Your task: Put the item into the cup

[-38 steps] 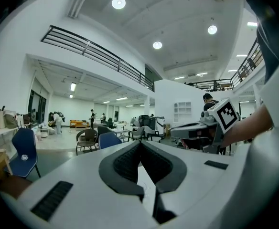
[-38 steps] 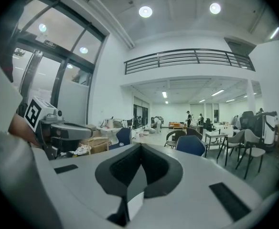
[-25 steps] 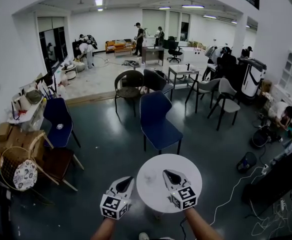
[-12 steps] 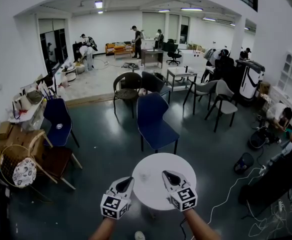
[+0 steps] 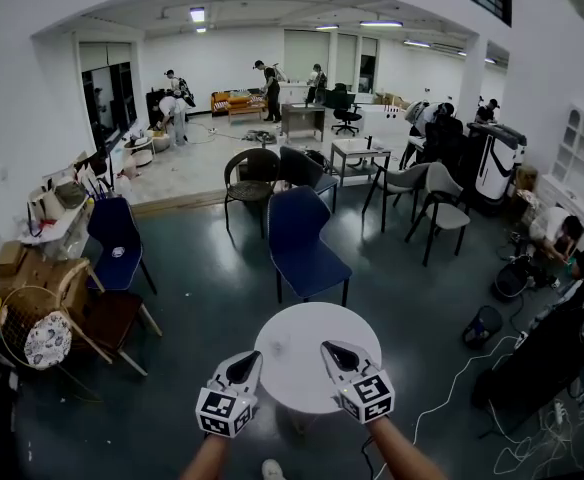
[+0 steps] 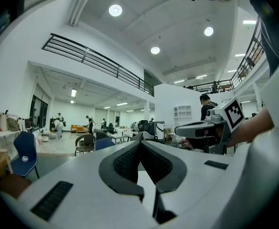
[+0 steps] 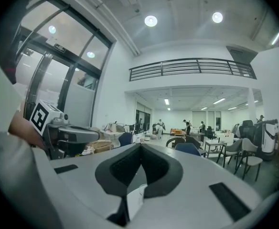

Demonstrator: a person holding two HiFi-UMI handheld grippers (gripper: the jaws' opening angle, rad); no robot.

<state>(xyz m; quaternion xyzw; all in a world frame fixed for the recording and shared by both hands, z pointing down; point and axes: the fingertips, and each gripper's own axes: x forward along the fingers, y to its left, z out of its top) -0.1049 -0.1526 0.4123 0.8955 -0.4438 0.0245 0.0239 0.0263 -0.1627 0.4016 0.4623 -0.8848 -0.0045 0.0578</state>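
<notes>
Both grippers are held level at the near edge of the round white table (image 5: 297,383). The left gripper (image 5: 253,359) and the right gripper (image 5: 329,348) each have their jaws closed tip to tip with nothing between them. A clear vessel, probably the cup (image 7: 139,194), stands on the table straight ahead of and below the right gripper's closed tips, so judge your right hand the better placed to reach it. No view shows the item, so find it before opening either gripper.
</notes>
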